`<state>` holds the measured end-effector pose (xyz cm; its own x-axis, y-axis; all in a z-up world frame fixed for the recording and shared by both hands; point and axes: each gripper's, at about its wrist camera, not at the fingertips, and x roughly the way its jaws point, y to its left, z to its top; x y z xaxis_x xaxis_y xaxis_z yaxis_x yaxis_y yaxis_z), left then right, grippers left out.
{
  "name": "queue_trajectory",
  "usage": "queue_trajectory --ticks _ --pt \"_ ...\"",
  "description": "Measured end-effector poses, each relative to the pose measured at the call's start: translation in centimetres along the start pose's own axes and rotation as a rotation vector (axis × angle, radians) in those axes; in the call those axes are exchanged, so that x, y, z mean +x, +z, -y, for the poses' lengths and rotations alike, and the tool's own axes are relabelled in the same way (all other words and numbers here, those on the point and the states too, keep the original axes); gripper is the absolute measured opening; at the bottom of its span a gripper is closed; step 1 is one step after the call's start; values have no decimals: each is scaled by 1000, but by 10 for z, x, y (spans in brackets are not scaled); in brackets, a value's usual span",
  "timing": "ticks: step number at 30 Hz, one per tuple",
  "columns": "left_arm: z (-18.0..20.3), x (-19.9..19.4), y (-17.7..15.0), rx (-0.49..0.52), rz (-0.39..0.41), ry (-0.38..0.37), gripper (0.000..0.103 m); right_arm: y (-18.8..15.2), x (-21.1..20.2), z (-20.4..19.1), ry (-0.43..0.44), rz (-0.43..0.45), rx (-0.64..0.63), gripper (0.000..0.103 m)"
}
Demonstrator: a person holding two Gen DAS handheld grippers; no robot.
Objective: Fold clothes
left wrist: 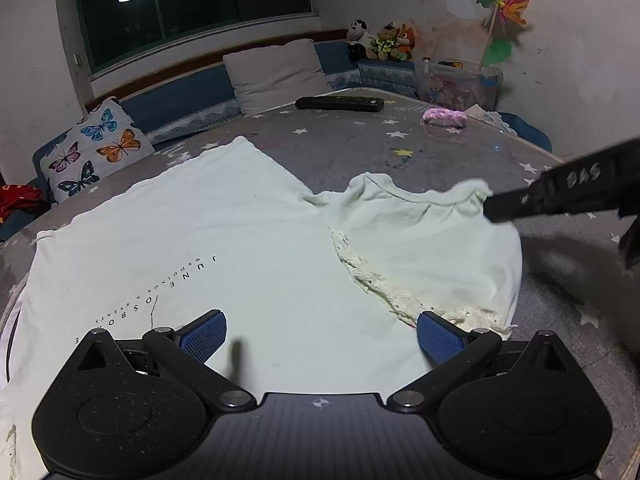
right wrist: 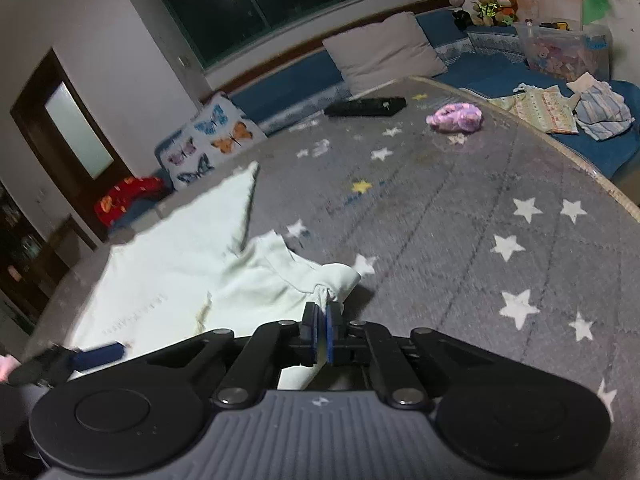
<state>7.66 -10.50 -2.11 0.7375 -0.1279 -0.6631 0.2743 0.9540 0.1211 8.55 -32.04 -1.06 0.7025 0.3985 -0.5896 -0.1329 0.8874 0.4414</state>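
Between its pressed-together pads, the right gripper [right wrist: 323,330] is pinching the soft pale shirt's [left wrist: 224,240] bunched sleeve hem; the left gripper [left wrist: 320,338] is hovering with jaws spread wide over the smooth cloth.

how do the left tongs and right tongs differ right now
The left tongs stand wide open, blue pads apart, with nothing between them; the right tongs are shut, pads pinching an edge of the pale green cotton t-shirt. The left tongs hover over the shirt's flat printed part; the right tongs grip its bunched sleeve end. Both are black linkage grippers with blue pads, over the same shirt on the grey star-patterned mat.
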Motion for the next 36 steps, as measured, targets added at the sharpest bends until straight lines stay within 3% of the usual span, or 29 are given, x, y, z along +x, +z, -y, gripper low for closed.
queue_trajectory --ticks 12,19,26,32,36 --pt "-3 0 -3 -7 -5 -12 103 12 -24 -56 206 28 -103 3" --pt "-11 -7 -8 -15 -8 -13 103 -1 -3 -97 307 -66 -199 3" --pt "-30 -26 -19 -25 1 13 103 -18 22 -108 374 -191 -253 8" --pt "-44 -36 -23 -40 10 52 103 -14 3 -100 376 -161 -270 8" --pt "-47 -37 -17 -75 27 52 103 -13 0 -82 311 -166 -251 9"
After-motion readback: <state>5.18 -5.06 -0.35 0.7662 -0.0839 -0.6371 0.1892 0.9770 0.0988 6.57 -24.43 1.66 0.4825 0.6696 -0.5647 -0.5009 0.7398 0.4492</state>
